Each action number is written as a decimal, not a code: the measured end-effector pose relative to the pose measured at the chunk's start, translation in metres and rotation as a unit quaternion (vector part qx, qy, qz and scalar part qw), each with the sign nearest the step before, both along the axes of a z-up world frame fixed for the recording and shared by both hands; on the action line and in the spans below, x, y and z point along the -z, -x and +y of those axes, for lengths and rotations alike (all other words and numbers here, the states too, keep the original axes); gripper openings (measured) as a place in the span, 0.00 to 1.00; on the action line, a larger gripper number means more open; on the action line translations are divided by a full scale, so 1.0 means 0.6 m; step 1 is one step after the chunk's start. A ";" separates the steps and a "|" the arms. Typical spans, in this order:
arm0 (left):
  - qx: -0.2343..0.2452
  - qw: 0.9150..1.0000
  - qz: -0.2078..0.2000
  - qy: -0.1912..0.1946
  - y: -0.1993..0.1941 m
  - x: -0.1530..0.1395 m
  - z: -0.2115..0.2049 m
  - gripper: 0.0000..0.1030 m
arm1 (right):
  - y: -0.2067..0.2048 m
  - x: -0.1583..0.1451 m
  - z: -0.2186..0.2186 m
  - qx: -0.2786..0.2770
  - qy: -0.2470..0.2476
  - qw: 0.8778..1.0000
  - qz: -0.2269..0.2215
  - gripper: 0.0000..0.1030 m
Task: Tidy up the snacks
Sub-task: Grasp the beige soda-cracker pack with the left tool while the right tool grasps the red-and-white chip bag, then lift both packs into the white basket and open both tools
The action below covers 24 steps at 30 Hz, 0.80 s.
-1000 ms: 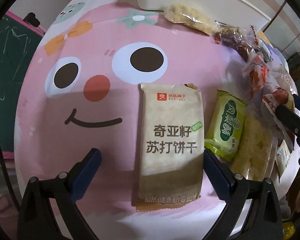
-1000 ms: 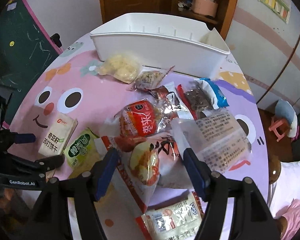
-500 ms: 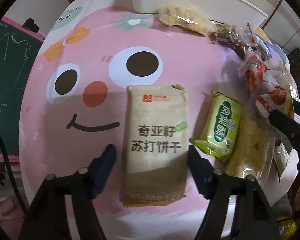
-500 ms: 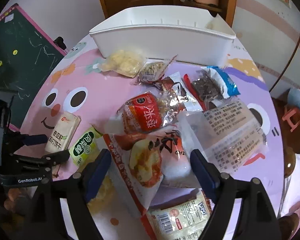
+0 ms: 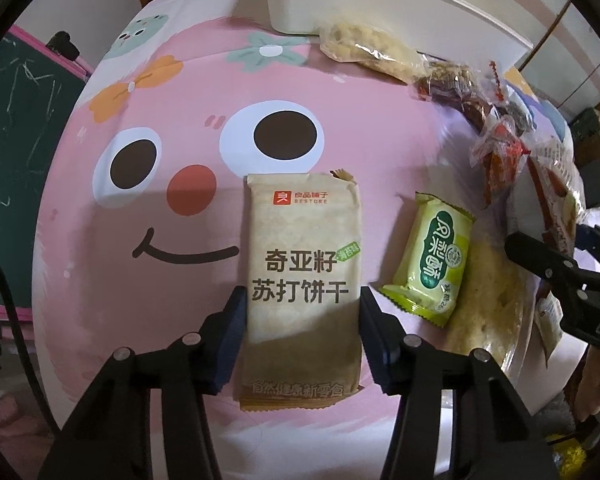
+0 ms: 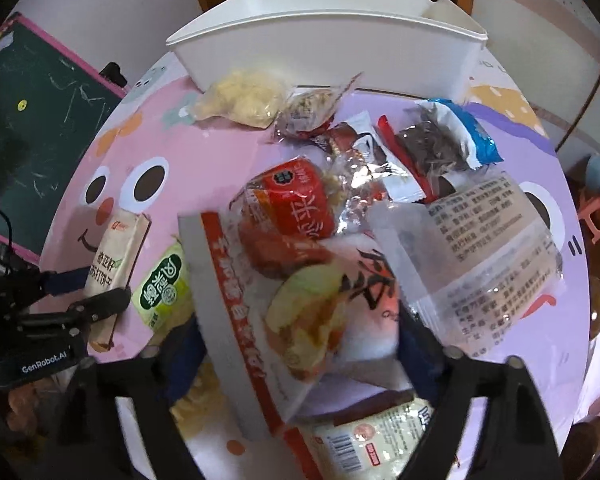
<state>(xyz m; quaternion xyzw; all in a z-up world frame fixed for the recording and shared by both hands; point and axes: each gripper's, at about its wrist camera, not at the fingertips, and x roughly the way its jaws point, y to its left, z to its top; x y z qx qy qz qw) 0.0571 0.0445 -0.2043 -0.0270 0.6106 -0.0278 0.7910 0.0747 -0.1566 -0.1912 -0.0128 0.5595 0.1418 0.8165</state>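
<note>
A tan soda-cracker packet [image 5: 304,264] lies flat on the pink cartoon-face tablecloth. My left gripper [image 5: 302,312] has closed onto its two long sides; it also shows in the right wrist view [image 6: 100,288]. My right gripper [image 6: 300,344] straddles a large white-and-red chip bag [image 6: 300,312], fingers against its sides. A red packet [image 6: 292,204] and a clear printed bag [image 6: 484,248] lie on and beside it. A white bin [image 6: 332,48] stands at the table's far side.
A green pastry packet [image 5: 432,264] lies just right of the cracker packet. Several more snacks [image 6: 244,100] lie scattered before the bin. A chalkboard [image 5: 16,128] stands off the table's left edge. The right gripper's arm shows at the left wrist view's right edge [image 5: 560,276].
My left gripper has closed from wide open onto the cracker packet's sides. My right gripper has moved forward and lower over the chip bag and narrowed around it.
</note>
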 end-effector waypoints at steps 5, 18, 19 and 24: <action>-0.004 1.000 -0.003 0.015 0.002 -0.001 0.006 0.50 | 0.000 -0.005 -0.013 0.014 -0.015 1.000 -0.003 0.61; -0.009 0.997 -0.061 0.047 0.021 -0.072 0.022 0.50 | 0.034 -0.061 -0.019 0.011 -0.013 0.998 -0.068 0.56; -0.007 0.996 -0.071 0.049 0.021 -0.086 0.022 0.50 | 0.035 -0.071 -0.022 0.012 -0.018 0.997 -0.074 0.56; 0.008 0.991 -0.121 0.055 0.009 -0.161 0.005 0.50 | 0.040 -0.127 -0.030 0.012 -0.035 0.993 -0.116 0.57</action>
